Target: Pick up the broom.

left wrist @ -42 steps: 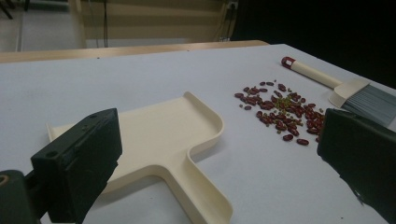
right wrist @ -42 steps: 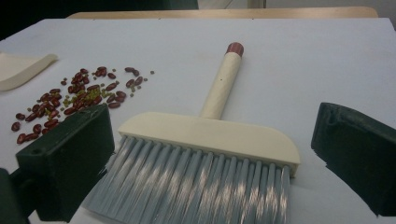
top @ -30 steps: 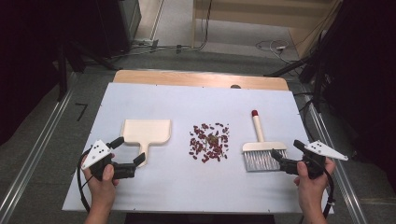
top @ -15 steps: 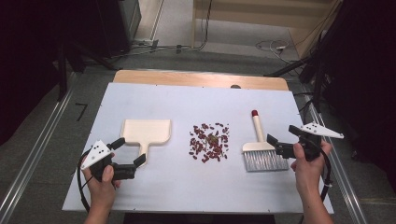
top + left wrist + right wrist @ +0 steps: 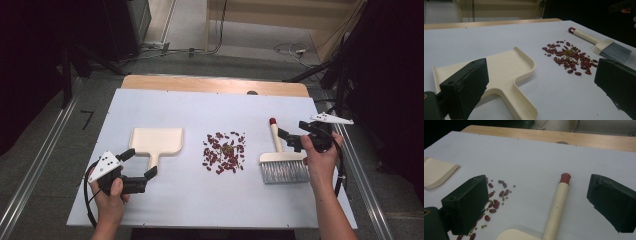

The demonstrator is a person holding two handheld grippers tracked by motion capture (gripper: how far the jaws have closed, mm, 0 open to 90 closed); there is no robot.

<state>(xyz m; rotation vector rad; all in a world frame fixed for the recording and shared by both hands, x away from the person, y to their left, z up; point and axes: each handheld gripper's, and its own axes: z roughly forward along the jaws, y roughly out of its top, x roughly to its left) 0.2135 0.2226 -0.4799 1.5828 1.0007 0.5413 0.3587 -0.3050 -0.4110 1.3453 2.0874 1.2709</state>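
Observation:
A cream dustpan [image 5: 156, 141] lies left of centre with its handle pointing at the person. My left gripper [image 5: 140, 162] is open, its jaws either side of that handle's end; the left gripper view has the dustpan [image 5: 499, 67] between the wide-apart jaws of the left gripper [image 5: 541, 75]. A pile of red beans [image 5: 224, 152] sits mid-table. To its right lies a brush [image 5: 275, 139] with a red tip and grey bristles. My right gripper [image 5: 289, 140] is open just right of the brush handle [image 5: 557, 205], which runs up between the jaws of the right gripper [image 5: 539, 197].
A white sheet [image 5: 200, 110] covers the table, with a wooden strip [image 5: 215, 84] along the far edge. Metal rails run along both sides on the floor. Beans [image 5: 496, 200] and a dustpan corner [image 5: 436, 171] appear left in the right gripper view.
My right gripper has moved away from the person and slightly left, from beside the bristles up to the brush handle. The left gripper has stayed put.

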